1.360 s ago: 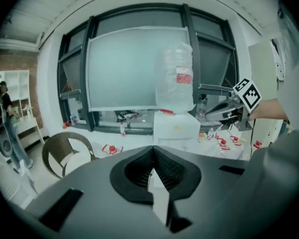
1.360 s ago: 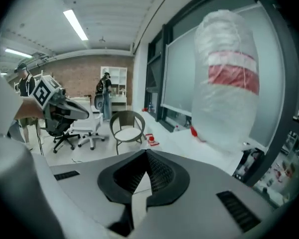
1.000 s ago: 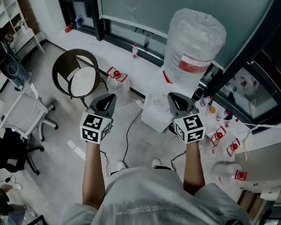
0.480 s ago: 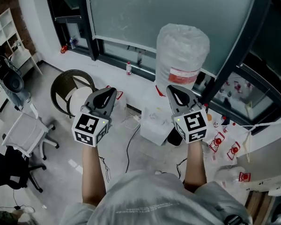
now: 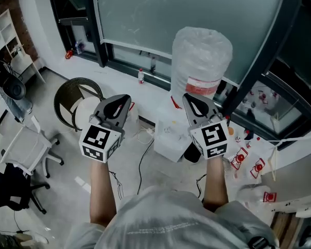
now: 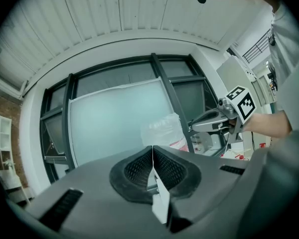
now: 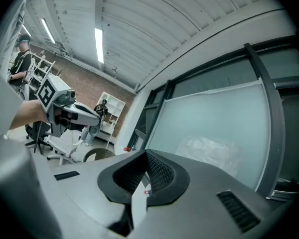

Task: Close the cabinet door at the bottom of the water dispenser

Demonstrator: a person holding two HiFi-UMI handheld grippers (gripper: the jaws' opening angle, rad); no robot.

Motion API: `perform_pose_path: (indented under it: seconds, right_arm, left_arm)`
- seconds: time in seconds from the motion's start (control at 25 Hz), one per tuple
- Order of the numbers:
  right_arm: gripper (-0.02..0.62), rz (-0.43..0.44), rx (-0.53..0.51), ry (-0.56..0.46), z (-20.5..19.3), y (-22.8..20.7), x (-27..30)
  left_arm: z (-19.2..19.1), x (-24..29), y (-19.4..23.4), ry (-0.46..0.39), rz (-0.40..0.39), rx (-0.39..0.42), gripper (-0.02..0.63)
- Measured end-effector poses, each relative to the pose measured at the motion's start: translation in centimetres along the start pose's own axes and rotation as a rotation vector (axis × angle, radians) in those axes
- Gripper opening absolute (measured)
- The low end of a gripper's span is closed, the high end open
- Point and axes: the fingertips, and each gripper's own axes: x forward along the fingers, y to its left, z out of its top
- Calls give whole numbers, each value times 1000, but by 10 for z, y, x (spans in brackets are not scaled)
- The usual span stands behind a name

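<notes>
Left gripper (image 5: 123, 100) and right gripper (image 5: 191, 100): both pressed together, nothing pinched, side by side above the grey floor (image 5: 67, 175).

Only in the head view: large water bottle wrapped in clear plastic film (image 5: 202, 51) by the frosted window (image 5: 140, 14), white boxy unit (image 5: 168, 135) at its foot. Cabinet door not discernible in any view.

Only in the right gripper view: ceiling strip light (image 7: 99, 44) and a distant person in dark clothes (image 7: 20, 56).

Red label (image 5: 202, 86) on the bottle, print unreadable.

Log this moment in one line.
left gripper: shut, empty | right gripper: shut, empty | both: level, facing water dispenser | cabinet door: not visible
</notes>
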Motion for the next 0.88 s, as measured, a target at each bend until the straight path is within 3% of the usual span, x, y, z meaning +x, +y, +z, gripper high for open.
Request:
perform_pose_path:
  seconds: [0.24,0.88]
  right_arm:
    - [28,3,5,9,-4,1,5]
    - [28,18,30,63,-31,5,17]
  left_arm:
    - [-2,-1,9,12,23,24,20]
    - [-34,6,8,77,6,-14,20]
